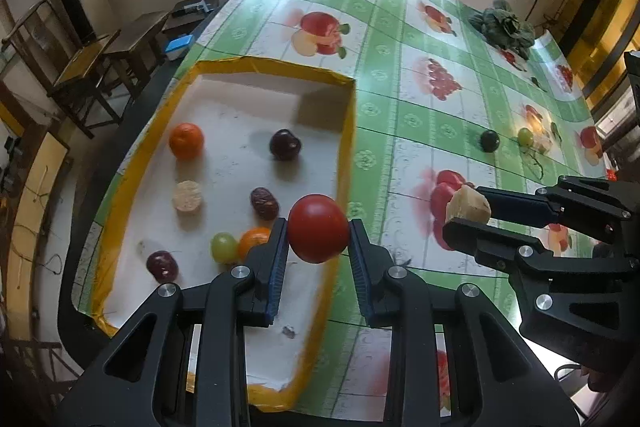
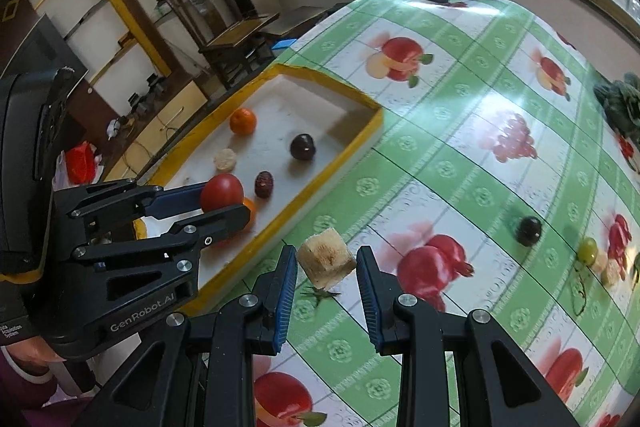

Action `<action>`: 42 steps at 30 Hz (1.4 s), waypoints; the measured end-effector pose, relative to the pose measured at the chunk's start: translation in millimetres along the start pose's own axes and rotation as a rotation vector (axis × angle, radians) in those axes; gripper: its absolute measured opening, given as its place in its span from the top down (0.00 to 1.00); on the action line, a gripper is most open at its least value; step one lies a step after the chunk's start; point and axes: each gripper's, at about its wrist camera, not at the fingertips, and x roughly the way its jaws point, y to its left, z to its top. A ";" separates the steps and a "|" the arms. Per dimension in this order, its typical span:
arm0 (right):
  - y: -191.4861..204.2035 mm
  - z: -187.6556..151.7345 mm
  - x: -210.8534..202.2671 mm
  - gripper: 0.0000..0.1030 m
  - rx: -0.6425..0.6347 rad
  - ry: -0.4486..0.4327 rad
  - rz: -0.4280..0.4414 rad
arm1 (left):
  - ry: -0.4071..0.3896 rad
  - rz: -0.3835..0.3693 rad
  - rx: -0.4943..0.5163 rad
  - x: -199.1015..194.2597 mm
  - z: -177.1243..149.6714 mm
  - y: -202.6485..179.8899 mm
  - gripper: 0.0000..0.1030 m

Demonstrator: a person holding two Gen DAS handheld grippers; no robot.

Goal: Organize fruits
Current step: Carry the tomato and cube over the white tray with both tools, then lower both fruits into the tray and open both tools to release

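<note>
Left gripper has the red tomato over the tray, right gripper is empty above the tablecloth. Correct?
Not quite. The right gripper is not empty: it is shut on a pale cut chunk, as the right wrist view shows. The rest holds: the left gripper has the red tomato over the yellow-rimmed tray, and the right one is above the tablecloth.

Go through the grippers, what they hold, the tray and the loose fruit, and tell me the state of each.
Left gripper: shut on tomato, above tray edge.
Right gripper: shut on pale chunk, above the cloth.
Tray: holds several fruits.
Dark fruit: loose on cloth.
Green grape: loose on cloth.
</note>
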 end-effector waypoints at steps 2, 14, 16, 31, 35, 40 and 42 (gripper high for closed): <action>4.2 2.6 4.3 0.71 -0.011 0.007 0.007 | 0.002 0.007 -0.011 0.8 -0.2 5.7 0.72; 30.3 18.5 28.6 0.71 -0.069 0.037 0.049 | 0.012 0.040 -0.066 3.6 -4.1 39.9 0.72; 34.9 20.9 32.6 0.71 -0.078 0.041 0.054 | 0.015 0.047 -0.077 4.4 -5.2 47.2 0.72; 52.1 47.4 74.7 0.71 -0.109 0.079 0.073 | 0.063 0.068 -0.165 26.0 -8.2 95.9 0.72; 52.3 55.4 90.0 0.71 -0.108 0.097 0.069 | 0.070 0.068 -0.172 34.2 -4.2 102.0 0.72; 51.8 65.5 102.6 0.71 -0.100 0.106 0.071 | 0.079 0.062 -0.173 40.0 -3.1 105.9 0.72; 52.4 68.7 105.6 0.71 -0.102 0.108 0.071 | 0.084 0.060 -0.172 41.8 -3.7 106.5 0.72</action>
